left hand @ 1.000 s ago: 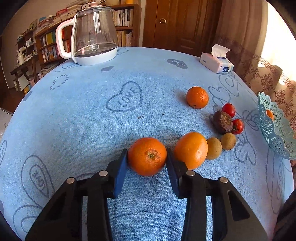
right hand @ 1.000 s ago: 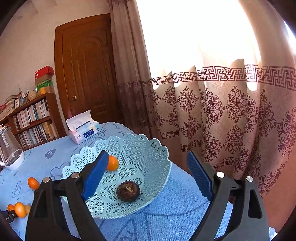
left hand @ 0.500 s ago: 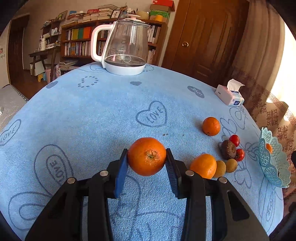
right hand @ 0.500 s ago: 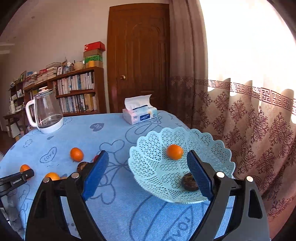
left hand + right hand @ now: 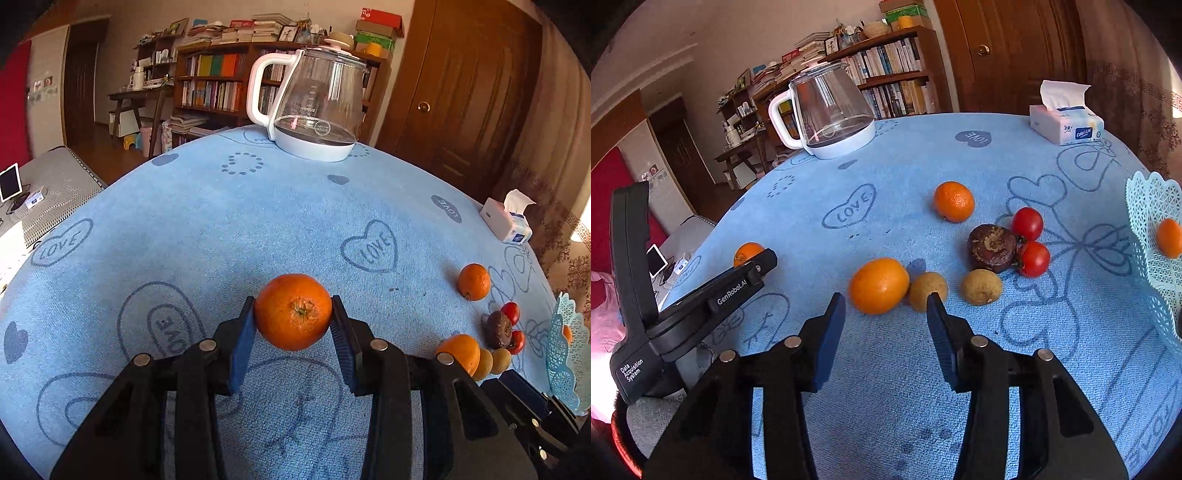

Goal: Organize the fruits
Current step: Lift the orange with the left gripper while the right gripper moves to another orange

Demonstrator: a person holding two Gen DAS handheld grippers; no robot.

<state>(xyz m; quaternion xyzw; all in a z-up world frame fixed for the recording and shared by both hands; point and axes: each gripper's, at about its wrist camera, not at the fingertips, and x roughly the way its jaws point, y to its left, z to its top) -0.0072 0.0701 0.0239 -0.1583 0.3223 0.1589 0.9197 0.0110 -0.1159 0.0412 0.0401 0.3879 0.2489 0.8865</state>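
Right gripper (image 5: pixel 886 308) swung from basket (image 5: pixel 1152 236) toward tabletop (image 5: pixel 960 155) fruit pile; fingers released, empty. Loose orange (image 5: pixel 879 285) just ahead, slightly left of gap. Left gripper (image 5: pixel 293 321) clenched on orange (image 5: pixel 293 312), lifted, frame centre; basket far right.

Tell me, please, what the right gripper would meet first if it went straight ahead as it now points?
Most likely the large orange on the blue tablecloth: it lies just ahead of the open right gripper, slightly toward its left finger. The brown fruit beside it sits near the right fingertip; depth is uncertain.
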